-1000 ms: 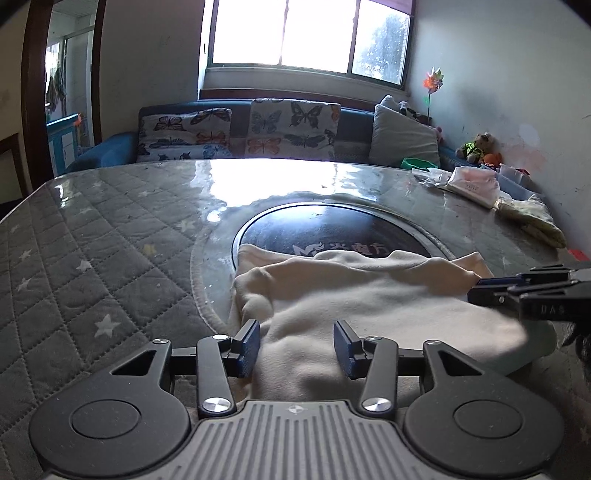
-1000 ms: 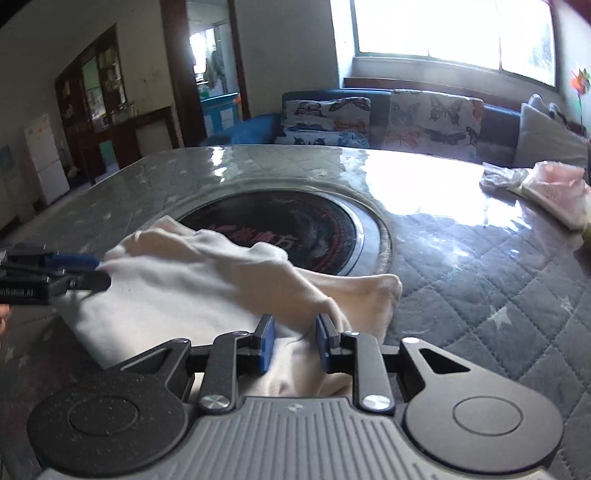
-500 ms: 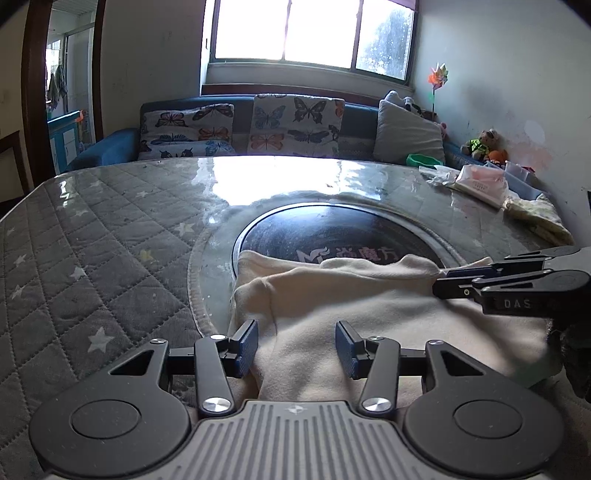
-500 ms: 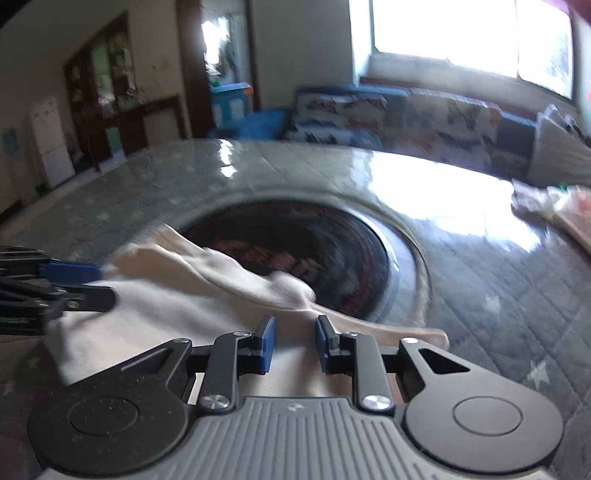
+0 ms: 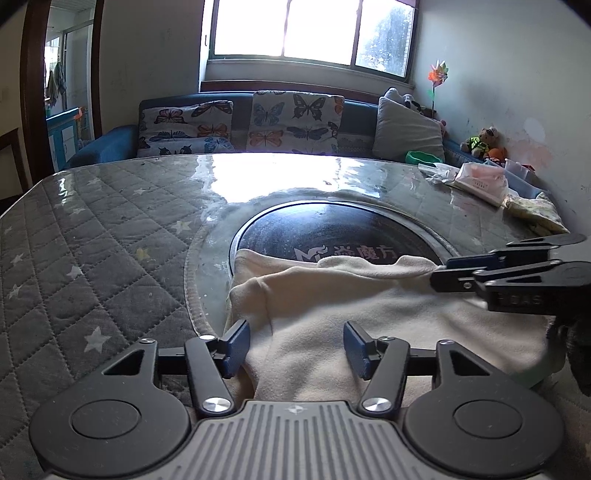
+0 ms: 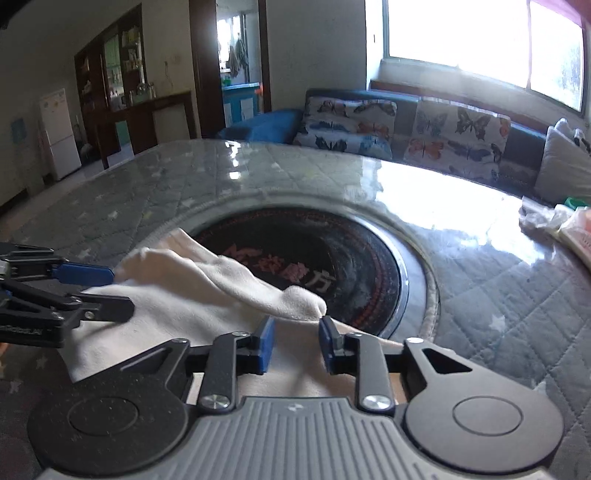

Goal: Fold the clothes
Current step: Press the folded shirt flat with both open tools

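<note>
Bright window on far wall, glare on the glossy quilted desk. Blue sofa below it, with butterfly cushions and a grey pillow. White fridge and dark wooden cabinet by the doorway, left.

Backlit by blown-out window, glare on table; fisheye edges

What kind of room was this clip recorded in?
Most likely a home living room. A blue sofa with butterfly-print cushions sits under a bright window, and a quilted table holds the cream garment. A white fridge stands beyond.
</note>
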A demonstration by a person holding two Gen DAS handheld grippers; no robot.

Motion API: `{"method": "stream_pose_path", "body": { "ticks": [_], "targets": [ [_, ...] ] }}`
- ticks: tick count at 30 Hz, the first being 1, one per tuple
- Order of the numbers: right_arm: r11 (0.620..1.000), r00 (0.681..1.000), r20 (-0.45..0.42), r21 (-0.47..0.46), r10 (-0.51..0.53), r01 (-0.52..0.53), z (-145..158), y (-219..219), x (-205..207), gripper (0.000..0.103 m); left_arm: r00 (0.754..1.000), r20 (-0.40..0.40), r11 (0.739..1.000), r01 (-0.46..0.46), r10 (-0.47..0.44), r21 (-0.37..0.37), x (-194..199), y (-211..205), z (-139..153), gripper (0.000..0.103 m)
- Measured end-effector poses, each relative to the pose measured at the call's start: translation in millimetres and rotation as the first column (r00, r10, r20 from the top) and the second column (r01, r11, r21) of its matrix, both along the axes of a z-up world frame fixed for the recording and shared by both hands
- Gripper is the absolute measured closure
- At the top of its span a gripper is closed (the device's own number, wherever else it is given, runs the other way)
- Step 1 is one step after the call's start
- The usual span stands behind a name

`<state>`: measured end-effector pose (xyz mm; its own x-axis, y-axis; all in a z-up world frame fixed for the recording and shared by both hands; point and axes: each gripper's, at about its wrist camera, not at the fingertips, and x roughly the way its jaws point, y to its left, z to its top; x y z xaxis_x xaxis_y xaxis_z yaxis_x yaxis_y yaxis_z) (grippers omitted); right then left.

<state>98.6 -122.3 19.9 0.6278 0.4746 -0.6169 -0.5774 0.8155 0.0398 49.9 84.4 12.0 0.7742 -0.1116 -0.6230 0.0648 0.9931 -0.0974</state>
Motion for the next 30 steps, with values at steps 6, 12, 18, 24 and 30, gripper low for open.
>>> {"method": "stream_pose_path", "body": {
  "ticks": [6, 12, 18, 24, 30],
  "targets": [
    [0.999, 0.998, 0.041, 0.012, 0.045, -0.046, 10, 1, -34, 0.049, 1.000, 0.000, 1.000, -0.022, 0.022, -0.003, -7, 1, 5, 0.030],
    [0.996, 0.995, 0.058, 0.012, 0.082, -0.083, 1, 10, -64, 0.032, 0.998, 0.003, 0.998, -0.059, 0.059, 0.005, -20, 4, 10, 0.017],
    [0.998, 0.996, 0.066, 0.023, 0.065, -0.066, -10, 15, -72, 0.017, 0.994, -0.016, 0.994, -0.105, 0.105, 0.005, -29, 12, 9, 0.006],
    [0.998, 0.997, 0.065, 0.023, 0.050, -0.052, -14, 17, -71, 0.006, 0.987, -0.064, 0.989, -0.145, 0.146, 0.011, -30, 15, 3, 0.000],
    [0.999, 0.998, 0.051, 0.026, 0.041, -0.043, -19, 17, -69, 0.000, 0.978, -0.116, 0.985, -0.173, 0.172, 0.000, -29, 17, -2, 0.000]
  ]
}}
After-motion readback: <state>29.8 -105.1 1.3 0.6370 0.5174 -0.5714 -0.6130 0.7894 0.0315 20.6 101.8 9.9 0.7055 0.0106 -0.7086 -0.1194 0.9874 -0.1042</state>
